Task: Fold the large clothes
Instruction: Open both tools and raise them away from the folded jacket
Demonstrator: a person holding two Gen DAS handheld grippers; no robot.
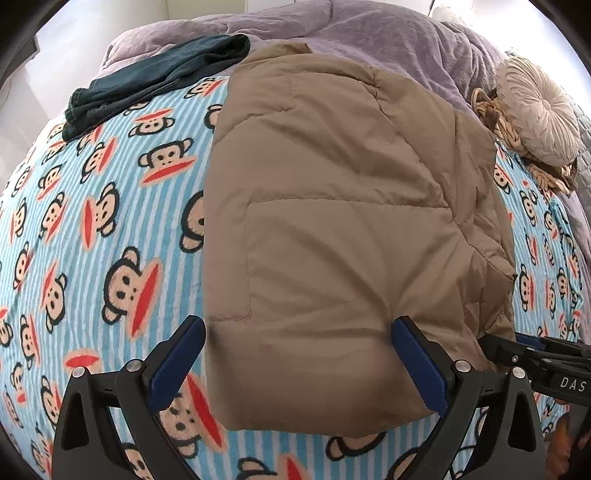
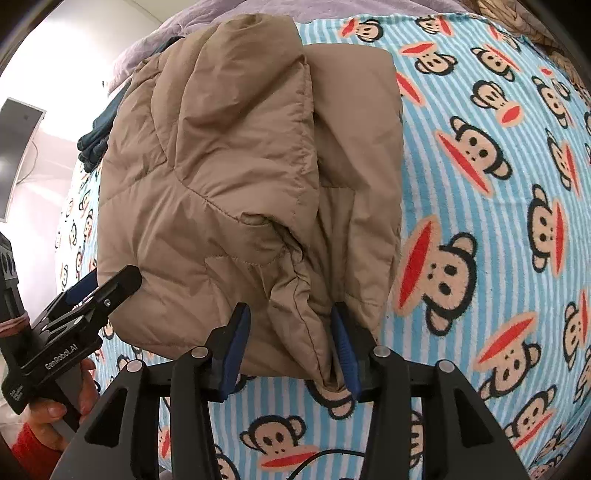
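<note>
Nearest, the left gripper (image 1: pixel 299 332) stands wide open astride the near hem of the tan padded jacket (image 1: pixel 332 221), its blue pads apart from the cloth. The right gripper (image 2: pixel 290 325) is partly open around a bunched fold at the jacket's near corner (whether the pads press it, I cannot tell). Only the right view shows the hand (image 2: pixel 55 402) gripping the left tool. The jacket lies folded on the monkey-print blanket (image 1: pixel 92 229), bare blanket either side. Farther off lie dark folded trousers (image 1: pixel 155 74), a purple quilt (image 1: pixel 369 33) and a round cushion (image 1: pixel 535 110).
</note>
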